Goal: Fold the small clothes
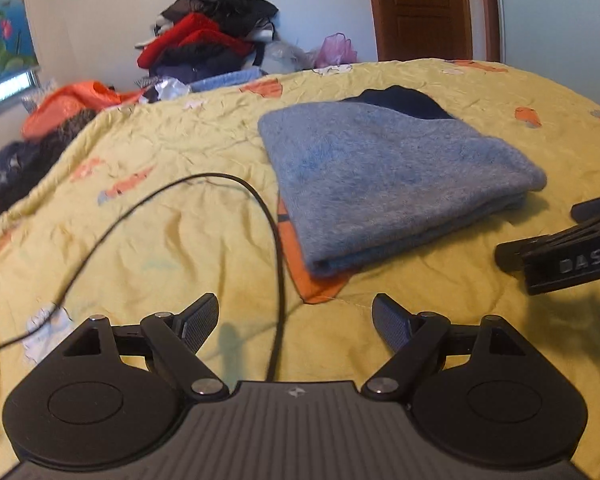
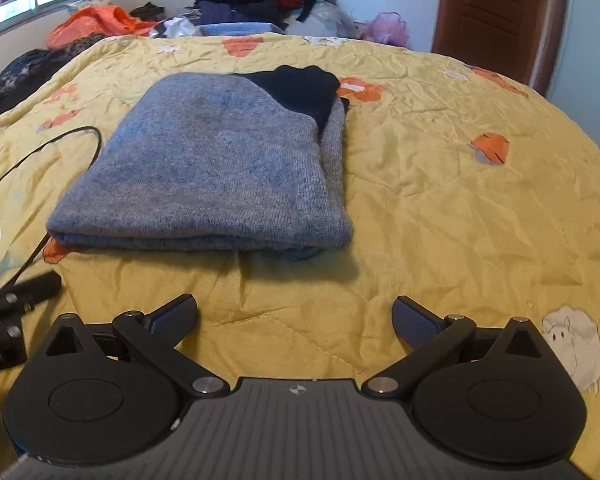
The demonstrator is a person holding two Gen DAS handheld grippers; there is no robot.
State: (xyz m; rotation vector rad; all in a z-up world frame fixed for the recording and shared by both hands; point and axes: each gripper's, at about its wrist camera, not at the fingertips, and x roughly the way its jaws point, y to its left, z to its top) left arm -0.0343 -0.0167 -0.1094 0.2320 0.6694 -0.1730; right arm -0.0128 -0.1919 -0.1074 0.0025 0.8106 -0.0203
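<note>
a folded grey-blue knit sweater [image 2: 216,168] with a dark navy part at its far end lies flat on the yellow quilted bedspread [image 2: 440,208] with orange prints. the left gripper [image 1: 296,320] and the right gripper [image 2: 296,320] both stand released and empty, just short of the sweater's near edge. a thin black cable [image 1: 260,208] loops over the bedspread left of it.

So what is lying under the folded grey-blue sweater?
The yellow bedspread, with an orange patch poking out at the grey-blue sweater's near corner. Anything further beneath is covered.
</note>
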